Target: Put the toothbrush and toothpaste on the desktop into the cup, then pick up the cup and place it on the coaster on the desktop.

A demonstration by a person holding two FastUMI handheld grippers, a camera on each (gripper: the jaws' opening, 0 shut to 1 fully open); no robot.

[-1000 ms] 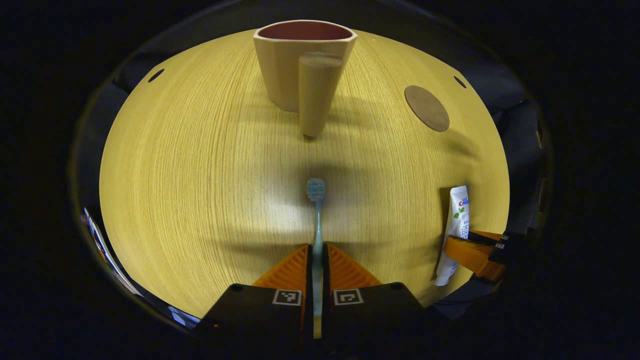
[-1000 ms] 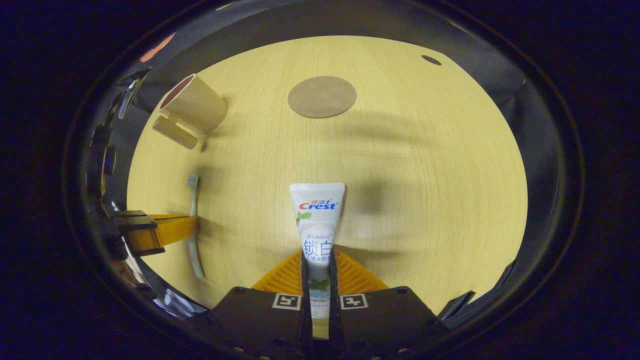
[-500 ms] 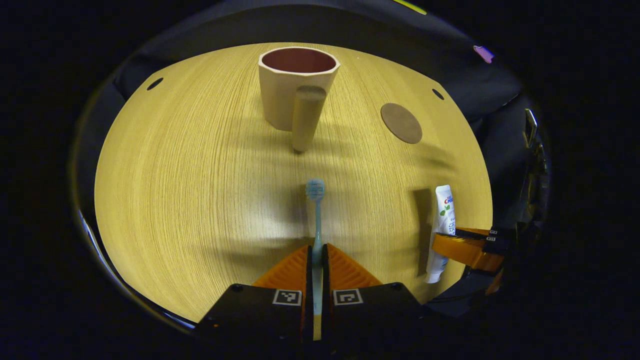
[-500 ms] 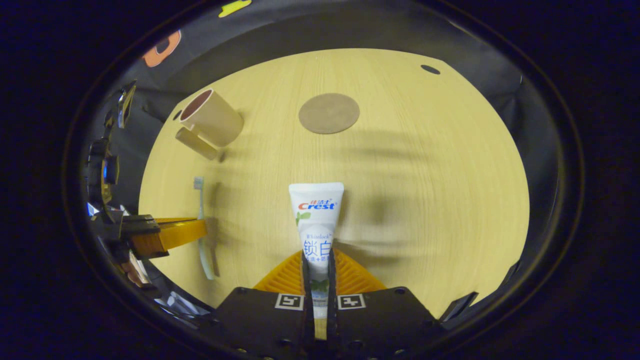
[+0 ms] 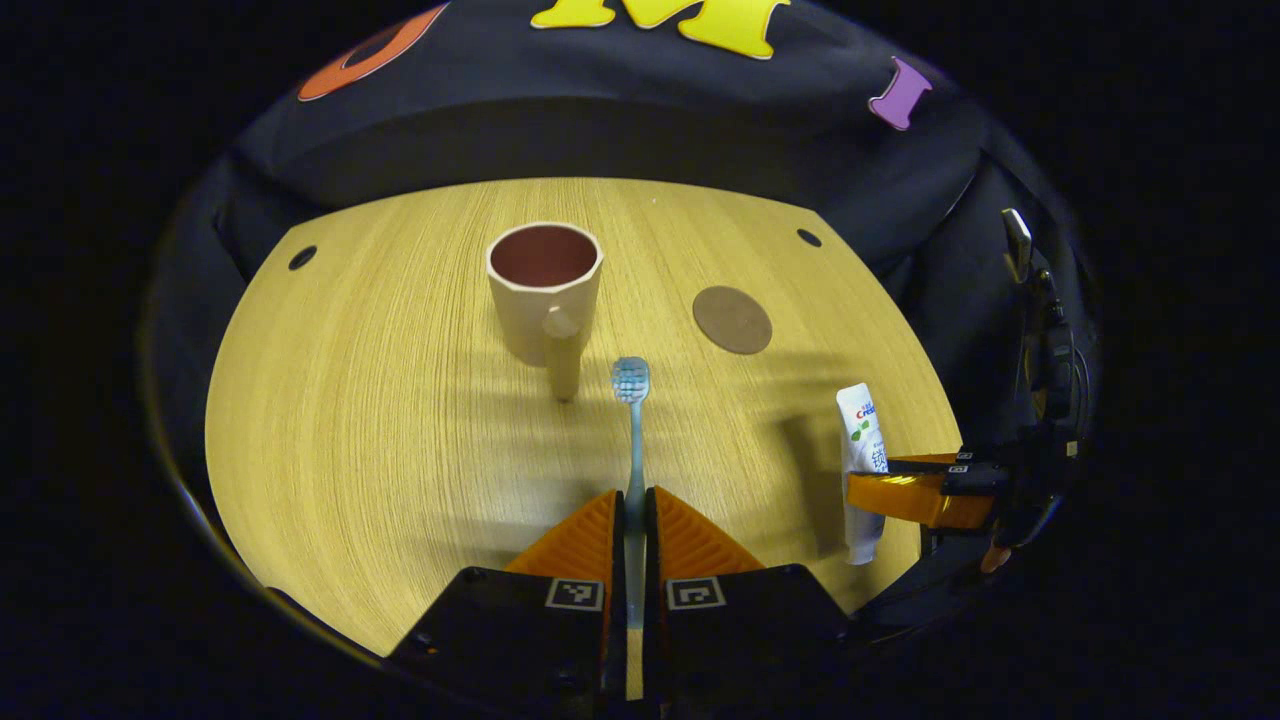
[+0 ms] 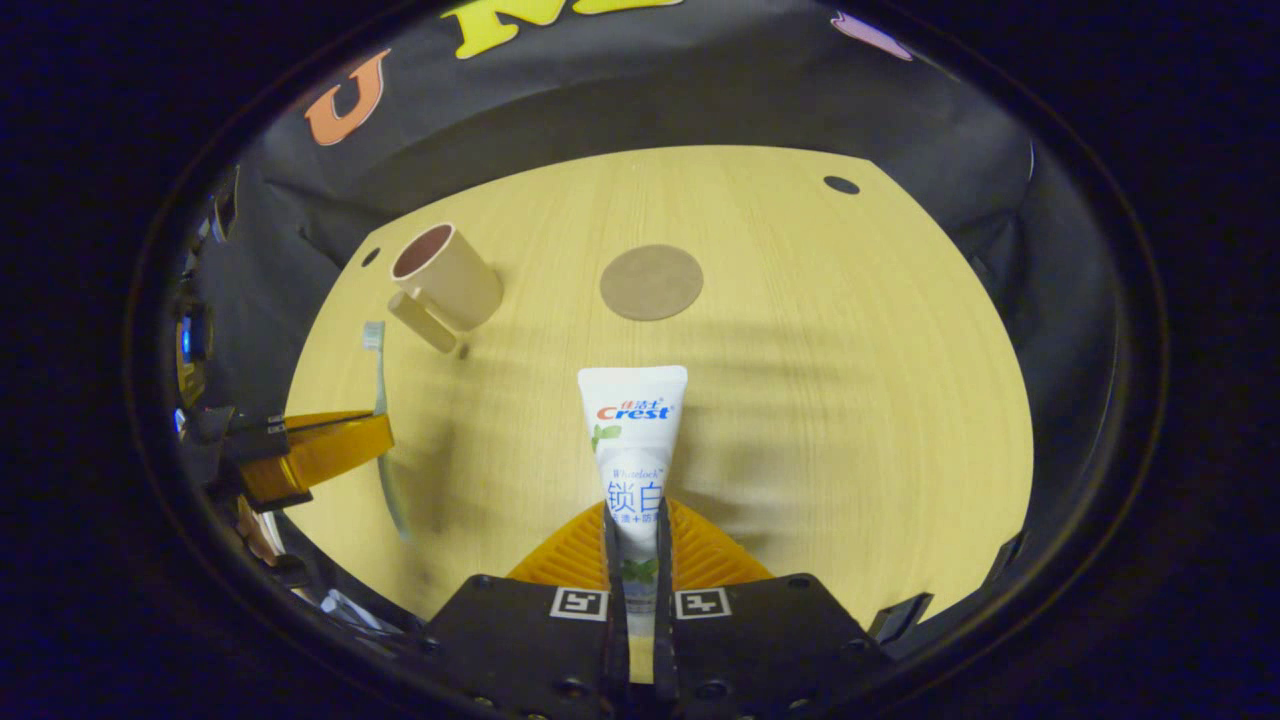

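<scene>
Left gripper (image 5: 634, 520) is closed on the toothbrush (image 5: 632, 430), both fingers pressing its handle; the bristle head points forward, clear of the fingers. Right gripper (image 6: 637, 540) is likewise closed on the toothpaste (image 6: 632, 440), clamping the tube near its lower end, with the flat crimped end pointing forward.

Hidden or cut off: in the left gripper view the rear of the toothbrush handle runs back between the fingers and cannot be followed. In the right gripper view the cap end of the toothpaste is lost between the fingers. In each view the other gripper sits at the picture's edge, where the lens bends it strongly: the right gripper (image 5: 905, 497) with the toothpaste (image 5: 860, 470) at the right edge of the left gripper view, the left gripper (image 6: 330, 450) with the toothbrush (image 6: 378, 400) at the left edge of the right gripper view. Whether either item touches the desktop (image 5: 380, 400) cannot be told for certain; shadows lie on the wood beside both.

Containers: the cup (image 5: 543, 290) stands upright on the desktop, handle facing the left gripper view's camera. Its dark reddish inside shows no contents, though the bottom is in shade. The coaster (image 5: 732, 319), a round brown disc, lies flat just to the cup's right, apart from it, with nothing on it. In the right gripper view the cup (image 6: 447, 280) stands left of the coaster (image 6: 651, 282).
</scene>
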